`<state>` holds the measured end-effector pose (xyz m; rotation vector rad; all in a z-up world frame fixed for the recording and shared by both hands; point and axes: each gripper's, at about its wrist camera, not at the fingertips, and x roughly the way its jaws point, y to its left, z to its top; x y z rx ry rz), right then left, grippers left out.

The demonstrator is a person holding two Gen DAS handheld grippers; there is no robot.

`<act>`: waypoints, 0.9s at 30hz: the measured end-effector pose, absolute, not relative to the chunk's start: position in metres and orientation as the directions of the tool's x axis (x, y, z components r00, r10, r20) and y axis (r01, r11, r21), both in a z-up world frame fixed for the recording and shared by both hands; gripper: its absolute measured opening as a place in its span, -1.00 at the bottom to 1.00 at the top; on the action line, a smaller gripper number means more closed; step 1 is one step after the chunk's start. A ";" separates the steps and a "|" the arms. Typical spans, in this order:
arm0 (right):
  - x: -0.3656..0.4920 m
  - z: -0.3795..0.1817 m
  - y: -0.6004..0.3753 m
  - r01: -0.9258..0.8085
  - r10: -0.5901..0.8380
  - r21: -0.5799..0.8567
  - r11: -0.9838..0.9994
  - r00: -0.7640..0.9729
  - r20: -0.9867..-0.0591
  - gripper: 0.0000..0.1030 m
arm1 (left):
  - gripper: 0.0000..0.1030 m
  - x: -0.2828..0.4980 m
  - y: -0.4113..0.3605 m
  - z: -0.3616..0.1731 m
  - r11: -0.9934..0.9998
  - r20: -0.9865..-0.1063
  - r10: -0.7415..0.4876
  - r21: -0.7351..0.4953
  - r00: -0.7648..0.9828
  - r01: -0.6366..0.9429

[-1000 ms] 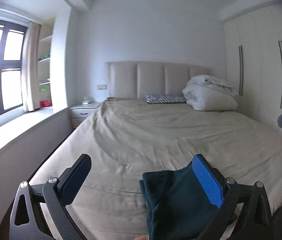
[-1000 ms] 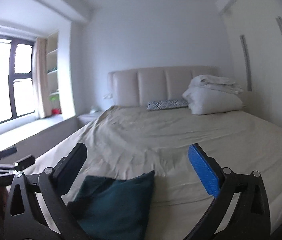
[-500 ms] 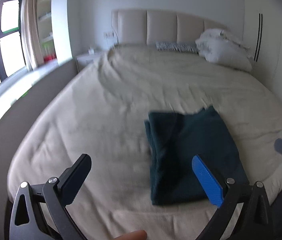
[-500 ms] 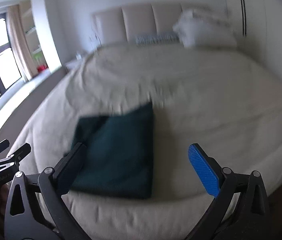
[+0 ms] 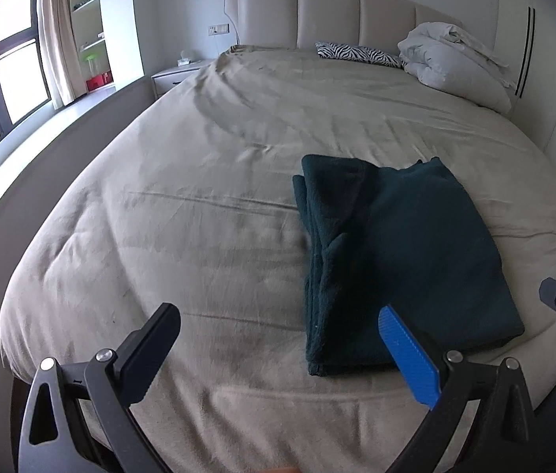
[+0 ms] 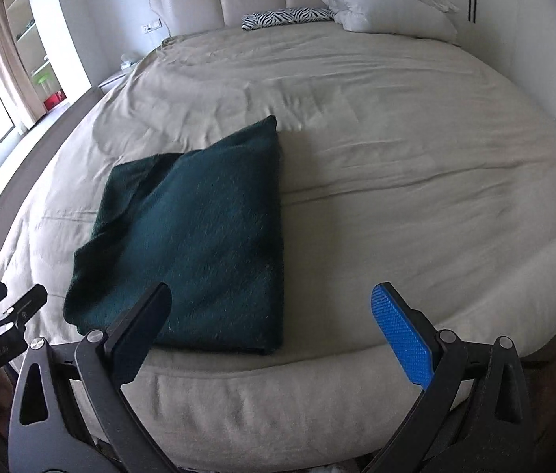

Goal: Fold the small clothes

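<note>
A dark green garment [image 5: 400, 252] lies folded into a rectangle on the beige bed sheet [image 5: 207, 181], near the foot edge. It also shows in the right wrist view [image 6: 203, 244]. My left gripper [image 5: 281, 351] is open and empty, held above the foot of the bed, just left of the garment's near edge. My right gripper [image 6: 270, 327] is open and empty, above the garment's near right corner. Neither touches the cloth.
A white folded duvet [image 5: 455, 67] and a zebra-print pillow [image 5: 356, 53] lie by the padded headboard [image 5: 329, 15]. A nightstand [image 5: 175, 77] and window ledge are at the left, wardrobe doors [image 6: 534, 39] at the right.
Both grippers have risen and tilted down, so the views moved from the room's far wall to the bed top. The garment lies still. Both grippers stayed open.
</note>
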<state>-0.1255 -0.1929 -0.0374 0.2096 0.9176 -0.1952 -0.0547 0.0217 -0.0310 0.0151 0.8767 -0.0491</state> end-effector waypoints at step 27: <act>-0.116 -0.058 -0.168 0.192 -0.055 0.060 0.980 0.542 -0.839 1.00 | 1.00 -0.056 0.023 -0.050 0.999 -0.788 -0.029 -0.008 0.615 0.038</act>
